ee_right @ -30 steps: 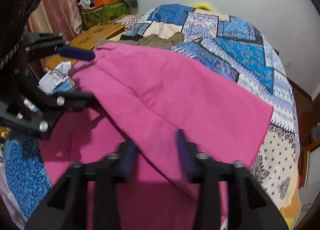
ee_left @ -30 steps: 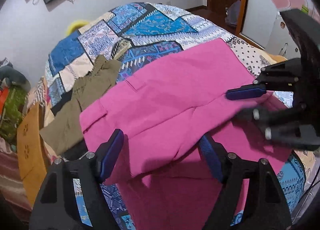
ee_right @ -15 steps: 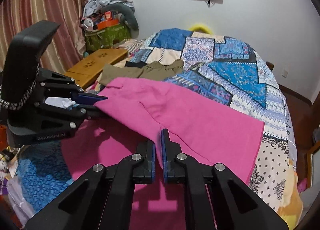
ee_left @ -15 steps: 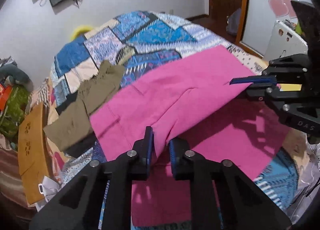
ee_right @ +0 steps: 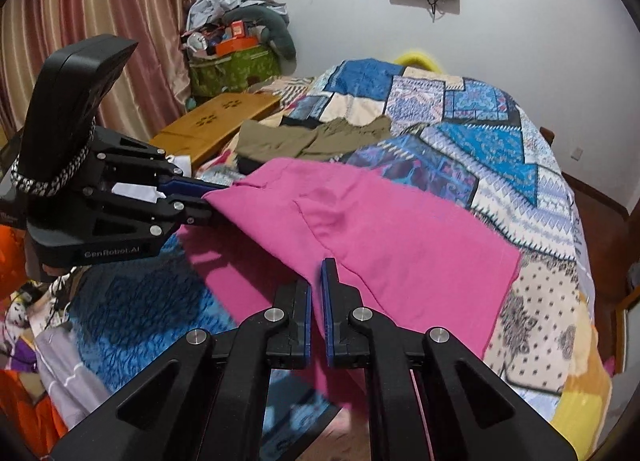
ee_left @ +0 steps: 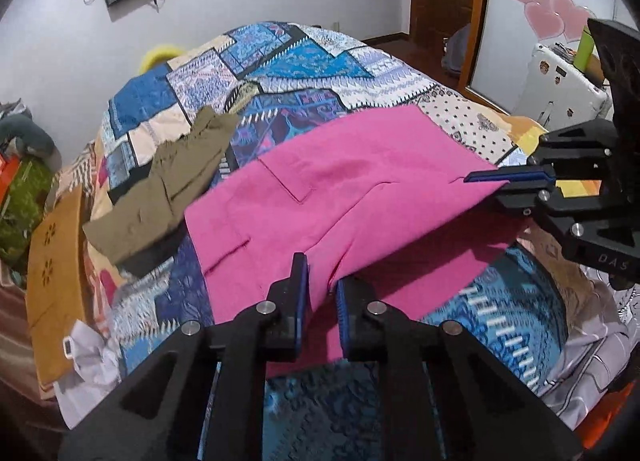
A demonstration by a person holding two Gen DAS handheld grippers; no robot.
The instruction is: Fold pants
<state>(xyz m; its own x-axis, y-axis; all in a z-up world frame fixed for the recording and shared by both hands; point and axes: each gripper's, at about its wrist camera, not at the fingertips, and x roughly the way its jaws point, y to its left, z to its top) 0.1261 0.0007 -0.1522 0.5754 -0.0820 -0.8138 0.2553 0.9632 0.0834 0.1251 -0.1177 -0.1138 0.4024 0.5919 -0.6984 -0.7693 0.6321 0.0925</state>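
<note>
Pink pants lie across the patchwork bed, and show in the right wrist view too. My left gripper is shut on their near edge and lifts it off the bed. My right gripper is shut on the near edge further along; it shows at the right of the left wrist view. The left gripper shows at the left of the right wrist view. The cloth stretches between the two grippers, with a lower pink layer lying flat beneath.
Folded olive-brown pants lie beyond the pink ones on the bedspread. A wooden lap table and cluttered bags stand at the bedside. A white appliance and a door stand on the other side.
Both grippers closed on the pants' near edge, having been open a second ago. They have since lifted the edge and drawn it back, so more bedspread shows beyond.
</note>
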